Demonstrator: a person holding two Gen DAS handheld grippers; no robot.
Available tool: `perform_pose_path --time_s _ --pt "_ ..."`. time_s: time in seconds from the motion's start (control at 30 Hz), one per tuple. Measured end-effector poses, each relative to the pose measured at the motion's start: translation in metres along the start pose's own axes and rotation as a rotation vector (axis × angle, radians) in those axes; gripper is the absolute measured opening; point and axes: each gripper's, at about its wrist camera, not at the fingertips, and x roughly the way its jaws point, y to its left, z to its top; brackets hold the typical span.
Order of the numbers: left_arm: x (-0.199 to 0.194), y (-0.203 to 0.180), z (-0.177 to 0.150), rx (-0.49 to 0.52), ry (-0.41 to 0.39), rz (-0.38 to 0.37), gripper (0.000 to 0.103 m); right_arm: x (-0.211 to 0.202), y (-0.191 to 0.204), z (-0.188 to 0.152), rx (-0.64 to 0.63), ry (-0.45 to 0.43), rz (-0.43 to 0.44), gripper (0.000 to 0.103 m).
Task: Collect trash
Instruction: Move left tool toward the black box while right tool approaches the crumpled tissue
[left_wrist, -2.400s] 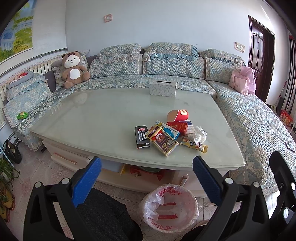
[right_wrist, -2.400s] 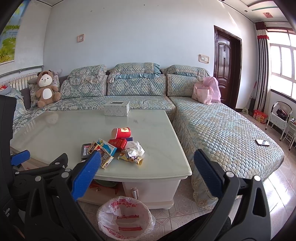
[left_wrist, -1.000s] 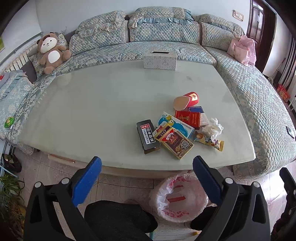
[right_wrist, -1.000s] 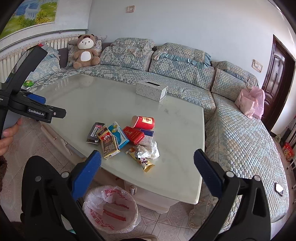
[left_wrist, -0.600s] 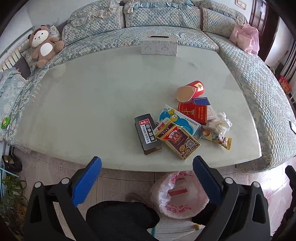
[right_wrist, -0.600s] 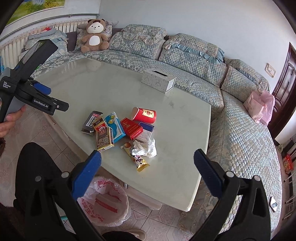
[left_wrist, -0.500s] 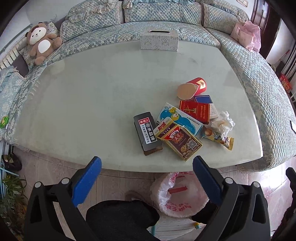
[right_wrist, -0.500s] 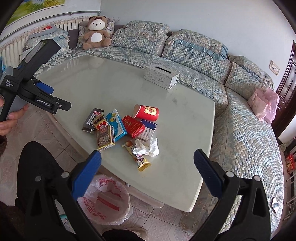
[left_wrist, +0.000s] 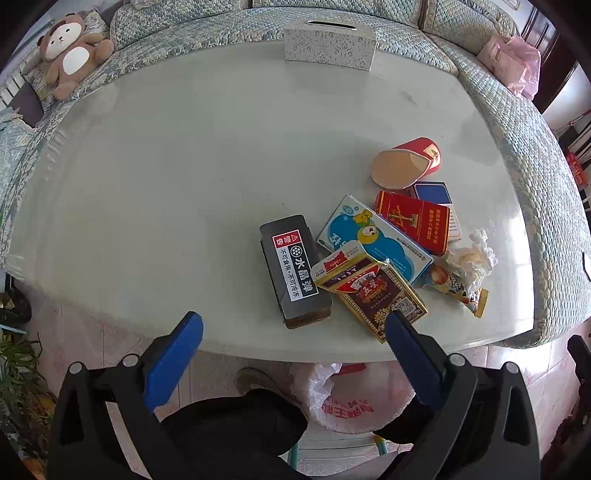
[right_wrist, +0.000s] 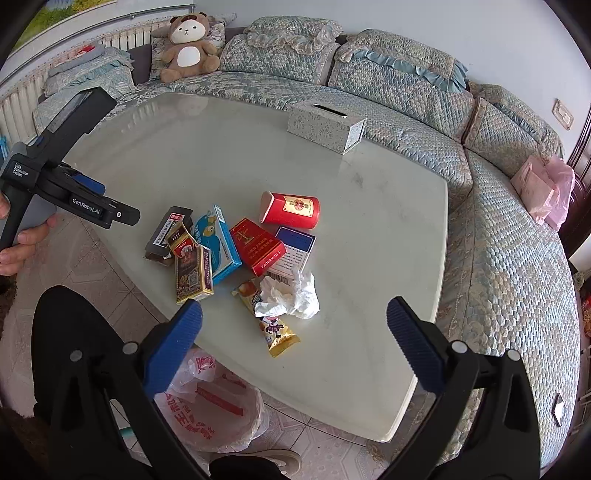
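Both tools hang above the near edge of the counter (left_wrist: 184, 166), jaws spread wide and empty: the left tool (left_wrist: 293, 334) over the black box (left_wrist: 293, 266), the right tool (right_wrist: 293, 321) over the crumpled tissue (right_wrist: 291, 293). The trash lies clustered together on the counter; the lined bin (right_wrist: 218, 413) stands on the floor, seemingly just under the counter's edge.
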Motion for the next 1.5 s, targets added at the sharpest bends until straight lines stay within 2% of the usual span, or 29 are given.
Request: perform_pose_path --time_s 0.1,0.37,0.73,1.2,1.5 --pt "0.012 0.0 0.007 -0.006 0.019 0.015 0.097 0.013 -0.004 0.002 0.011 0.018 0.023 0.098" --pt "0.045 0.003 0.029 -0.035 0.072 -0.003 0.097 0.038 -0.01 0.006 0.003 0.047 0.044 0.098" --pt "0.089 0.009 0.051 -0.058 0.127 0.007 0.097 0.095 -0.004 -0.001 -0.012 0.146 0.094 0.098" --pt "0.12 0.026 0.069 -0.101 0.159 0.003 0.097 0.133 -0.011 -0.005 0.018 0.194 0.121 0.098" --pt "0.133 0.021 0.08 -0.083 0.153 0.009 0.097 0.148 -0.015 -0.009 0.036 0.209 0.126 0.098"
